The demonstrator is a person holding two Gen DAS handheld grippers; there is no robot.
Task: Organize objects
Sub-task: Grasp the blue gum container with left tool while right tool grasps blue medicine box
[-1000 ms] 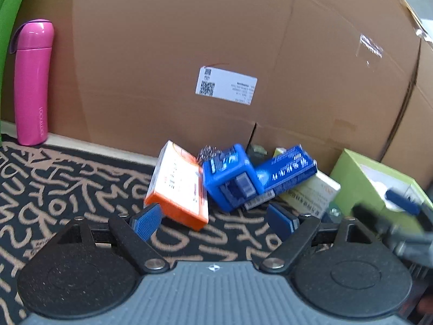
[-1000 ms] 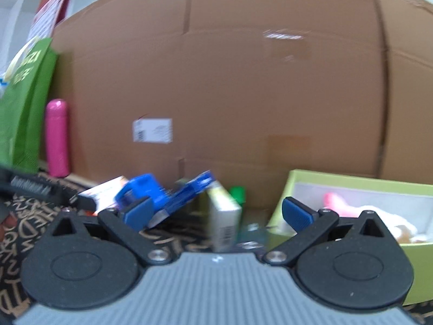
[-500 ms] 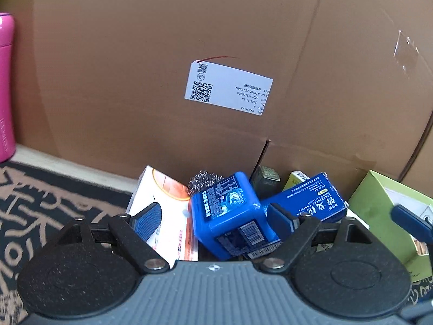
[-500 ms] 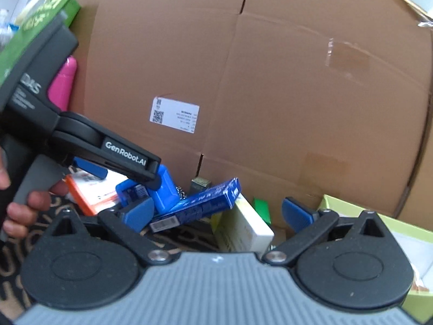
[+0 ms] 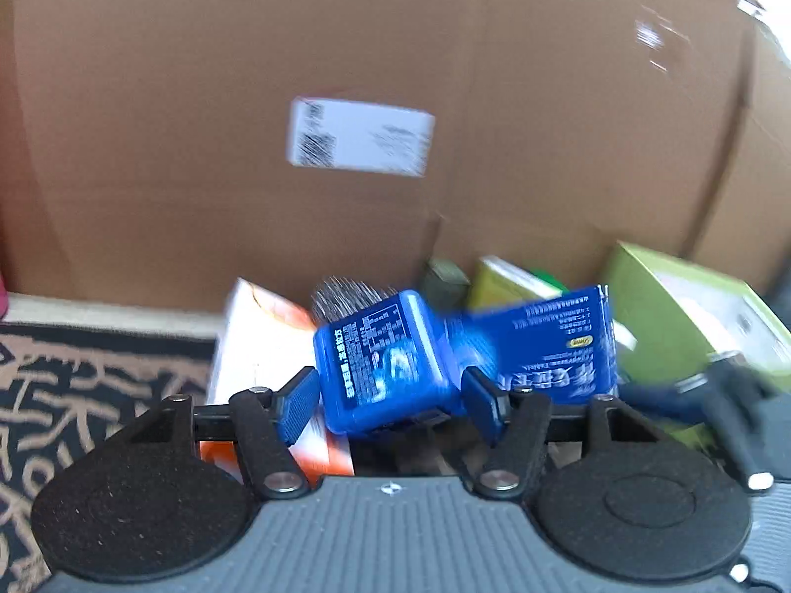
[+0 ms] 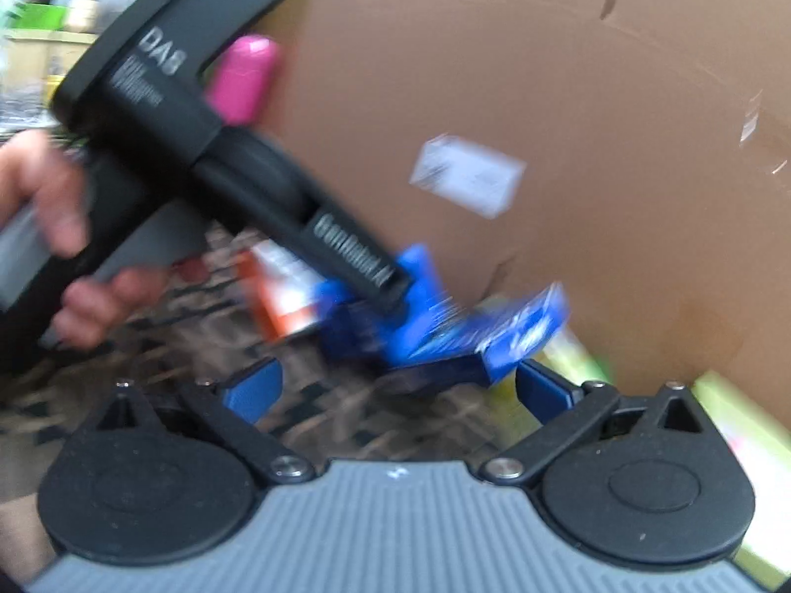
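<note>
A blue tub lies tilted in a pile of packages by a big cardboard box. My left gripper has its jaws on both sides of the tub, pads touching or nearly touching it. A flat blue box leans against the tub's right side. An orange-and-white box lies left of the tub. In the right wrist view my right gripper is open and empty just below the flat blue box. The left gripper's black body crosses that view down to the tub.
A large cardboard box with a white label stands behind the pile. A green open box sits at the right. A pink bottle stands at the far left. The floor mat is black with tan marks.
My left gripper has moved forward and narrowed its jaws around the blue tub. My right gripper has swung left and closer to the flat blue box.
</note>
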